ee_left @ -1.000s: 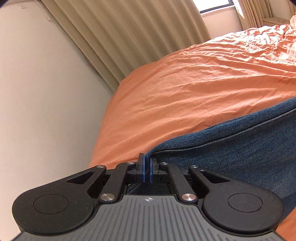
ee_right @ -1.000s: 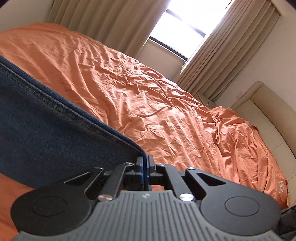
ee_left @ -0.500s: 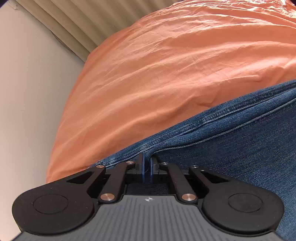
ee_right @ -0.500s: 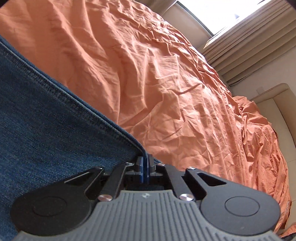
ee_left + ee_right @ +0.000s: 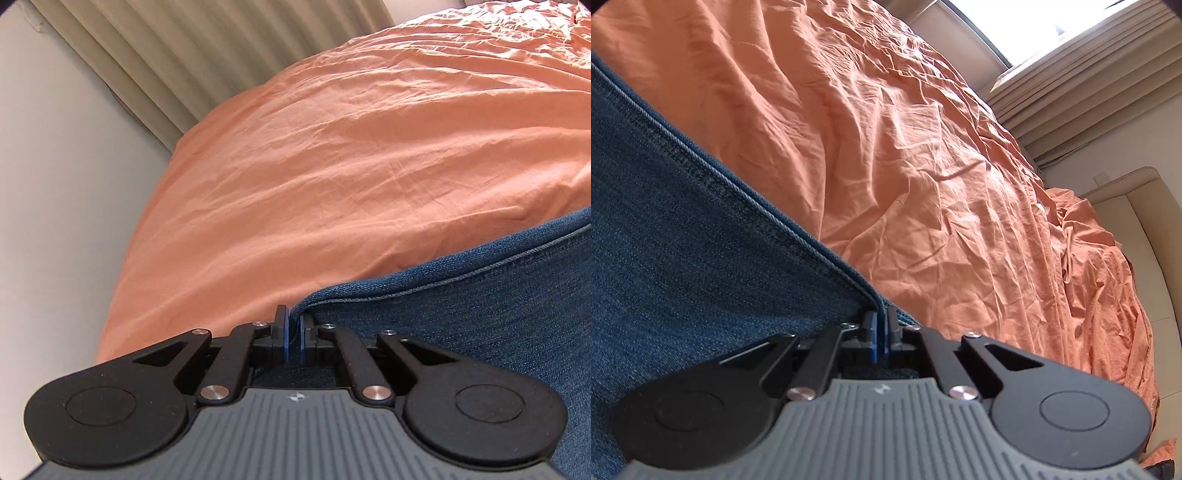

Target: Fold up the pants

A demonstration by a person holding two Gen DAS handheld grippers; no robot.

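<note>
Two tongs grip the jeans (image 5: 480, 314) at opposite corners. The left tongs (image 5: 292, 334) are pressed together, pinching a denim edge between the blue pads. The right tongs (image 5: 881, 334) are likewise clamped on a stitched hem of the jeans (image 5: 683, 240). The jeans span between both tongs above the bed (image 5: 369, 166), which carries a wrinkled orange sheet (image 5: 923, 166). Curtains (image 5: 184, 55) hang beyond the bed.

Each of the 2 wrist cameras looks forward and down past its own fingers, close over the orange bedspread (image 5: 369, 166) — both share that cover and the jeans (image 5: 683, 240).
</note>
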